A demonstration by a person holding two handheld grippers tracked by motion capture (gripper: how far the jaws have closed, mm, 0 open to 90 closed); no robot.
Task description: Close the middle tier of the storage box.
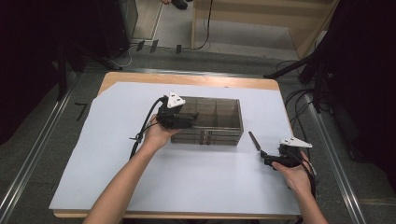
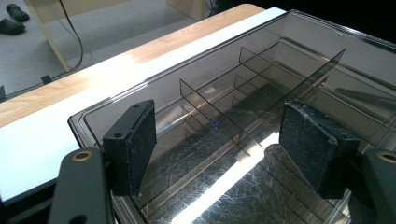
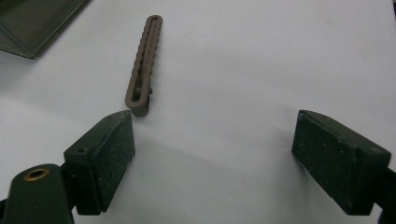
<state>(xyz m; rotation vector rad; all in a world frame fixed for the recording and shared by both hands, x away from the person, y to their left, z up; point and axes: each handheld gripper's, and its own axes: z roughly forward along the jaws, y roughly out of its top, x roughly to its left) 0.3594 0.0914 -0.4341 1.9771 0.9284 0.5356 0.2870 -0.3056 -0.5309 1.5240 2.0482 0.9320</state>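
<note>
A smoky see-through compartment box (image 1: 219, 122) stands at the middle of the white sheet, with thin dividers (image 2: 210, 109) inside and no lid on top. My left gripper (image 1: 193, 117) hangs over the box's left end. In the left gripper view it is open (image 2: 219, 137), with its pads above the compartments and nothing between them. A slim brown ridged strip (image 1: 254, 141) lies flat on the sheet to the right of the box. My right gripper (image 1: 264, 156) is low just in front of that strip. It is open (image 3: 212, 140), and its left pad (image 3: 105, 149) almost touches the strip's near end (image 3: 144, 63).
The white sheet (image 1: 201, 182) covers most of the wooden table (image 1: 187, 79). A corner of the box (image 3: 32, 23) sits left of the strip. Black stands and cables (image 1: 303, 102) are on the floor at the right, with a wooden frame (image 1: 261, 18) behind the table.
</note>
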